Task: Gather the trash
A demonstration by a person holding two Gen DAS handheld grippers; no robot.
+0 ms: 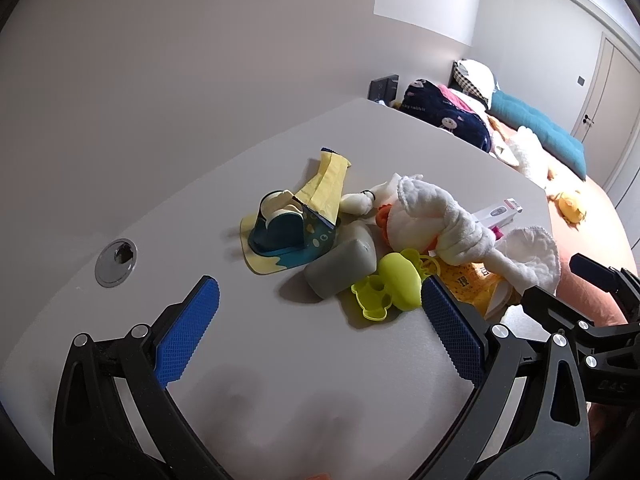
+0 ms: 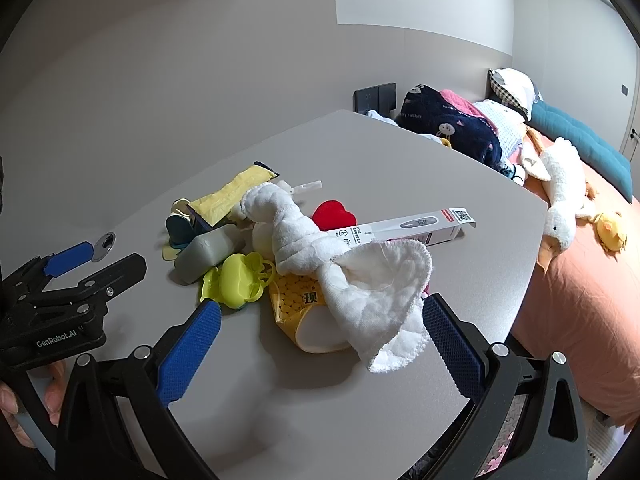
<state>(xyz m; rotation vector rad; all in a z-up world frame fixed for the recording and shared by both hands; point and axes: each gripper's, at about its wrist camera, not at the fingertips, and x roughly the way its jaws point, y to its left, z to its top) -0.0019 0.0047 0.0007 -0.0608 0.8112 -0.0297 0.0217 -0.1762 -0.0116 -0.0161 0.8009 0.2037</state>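
Note:
A heap of clutter lies on the grey table (image 1: pixel 280 360): a twisted white cloth (image 2: pixel 352 276), a yellow snack wrapper (image 2: pixel 298 300) under it, a white thermometer box (image 2: pixel 420 226), a lime-green plastic toy (image 1: pixel 390 286), a grey block (image 1: pixel 342 266), a yellow and blue bib (image 1: pixel 320 188) with a dark blue tape holder (image 1: pixel 276 226), and a red heart (image 2: pixel 332 214). My left gripper (image 1: pixel 320 328) is open and empty in front of the green toy. My right gripper (image 2: pixel 322 346) is open, its fingers on either side of the cloth's near end and the wrapper.
A round cable hole (image 1: pixel 116 262) sits in the table at left. A bed with an orange sheet (image 2: pixel 580 300), plush goose (image 2: pixel 560 196), teal cushion and folded clothes lies right of the table. A grey wall stands behind.

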